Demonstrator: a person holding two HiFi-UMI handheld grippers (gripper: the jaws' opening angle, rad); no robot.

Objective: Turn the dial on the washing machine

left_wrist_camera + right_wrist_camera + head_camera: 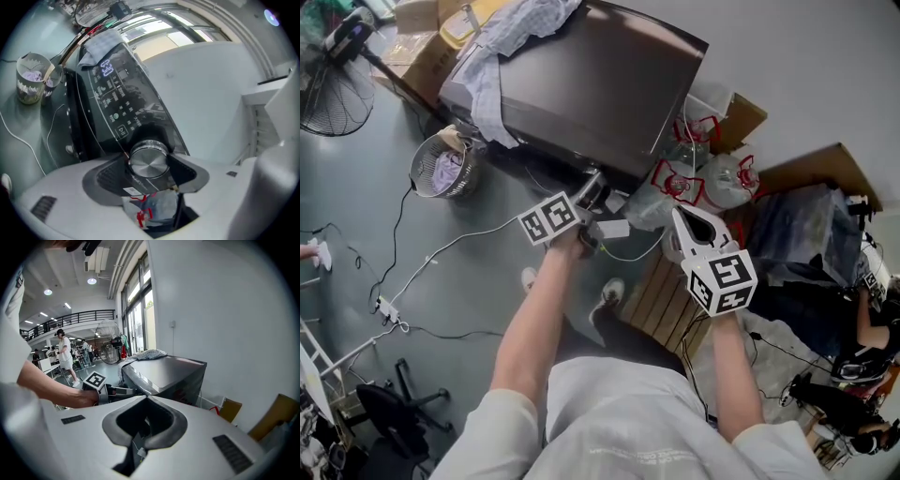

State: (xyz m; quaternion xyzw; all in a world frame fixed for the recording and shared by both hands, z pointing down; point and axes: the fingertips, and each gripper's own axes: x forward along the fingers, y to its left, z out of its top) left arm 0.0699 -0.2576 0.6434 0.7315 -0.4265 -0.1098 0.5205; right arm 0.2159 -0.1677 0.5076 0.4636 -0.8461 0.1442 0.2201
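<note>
The washing machine point(600, 84) has a dark lid, and a lit control panel point(117, 98) slopes down its front. Its round silver dial point(149, 160) sits at the panel's near corner. My left gripper point(591, 195) reaches in to that corner. In the left gripper view, the left gripper point(150, 167) is shut on the dial, with a dark pad pressed against each side. My right gripper point(677, 214) hangs to the right of the machine, apart from it. Its jaws point(146, 398) meet at the tips with nothing between them. The machine point(164, 371) stands ahead of it.
A round basket point(441, 169) holding cloth stands left of the machine. A crumpled cloth point(511, 33) lies on the lid's far left. Clear bags with red handles point(703, 173) and cardboard boxes point(741, 117) crowd the right side. Cables point(422, 262) cross the floor, and a fan point(333, 94) stands far left.
</note>
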